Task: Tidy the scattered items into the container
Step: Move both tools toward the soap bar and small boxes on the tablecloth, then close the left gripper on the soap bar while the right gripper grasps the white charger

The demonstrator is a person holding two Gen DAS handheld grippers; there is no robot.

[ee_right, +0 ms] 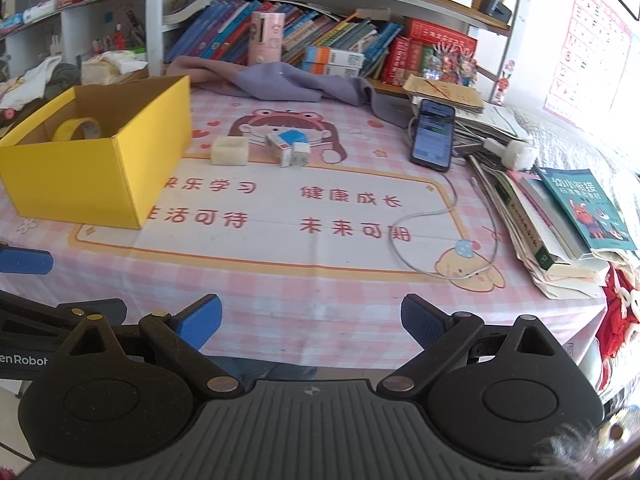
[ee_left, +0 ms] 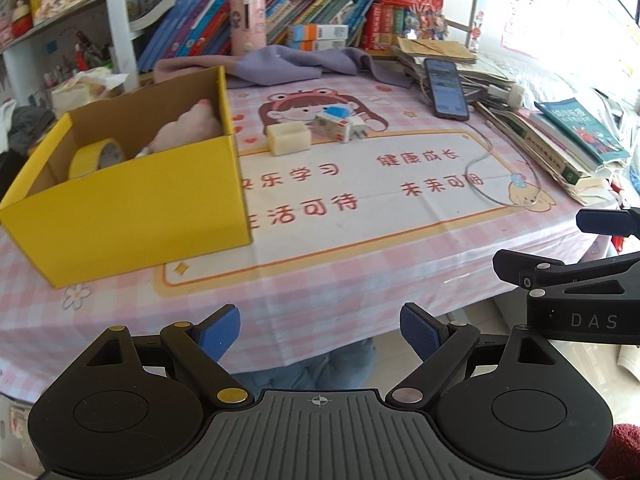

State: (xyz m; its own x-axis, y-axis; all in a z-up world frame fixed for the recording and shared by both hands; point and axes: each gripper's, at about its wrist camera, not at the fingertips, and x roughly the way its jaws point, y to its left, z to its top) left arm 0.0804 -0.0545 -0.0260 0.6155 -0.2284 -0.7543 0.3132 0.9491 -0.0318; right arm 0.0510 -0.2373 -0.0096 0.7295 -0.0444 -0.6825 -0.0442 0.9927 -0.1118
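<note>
The left gripper [ee_left: 320,330] hangs above the near edge of the tabletop [ee_left: 360,272] with its blue-padded fingers [ee_left: 220,330] spread wide and nothing between them. The right gripper [ee_right: 311,320] sits beside it, also low over the near edge, its fingers [ee_right: 420,320] likewise spread apart and empty; in the left wrist view it shows at the right border, and in the right wrist view a blue pad of the left one shows at the left border. A yellow cardboard box [ee_left: 132,200] stands open on the left part of the pink checked cloth [ee_left: 280,300]. Inside it a roll of yellow tape [ee_left: 96,158] stands on edge against the left wall, and a soft pink toy [ee_left: 188,128] lies beside it toward the right wall. Right of the box, out on the cloth, a small cream block [ee_left: 289,138] rests well apart from the box, and just beside that lies a small white packet with a blue top [ee_left: 337,120], with a white plug [ee_right: 301,154] touching its right end. Farther right a phone [ee_right: 434,134] leans on a pile of papers, its white cable [ee_right: 424,220] looping across the cloth. A stack of books [ee_right: 568,216] lies along the right edge, a purple cloth [ee_right: 296,82] is bunched at the back, and a bookshelf [ee_right: 320,40] stands behind.
</note>
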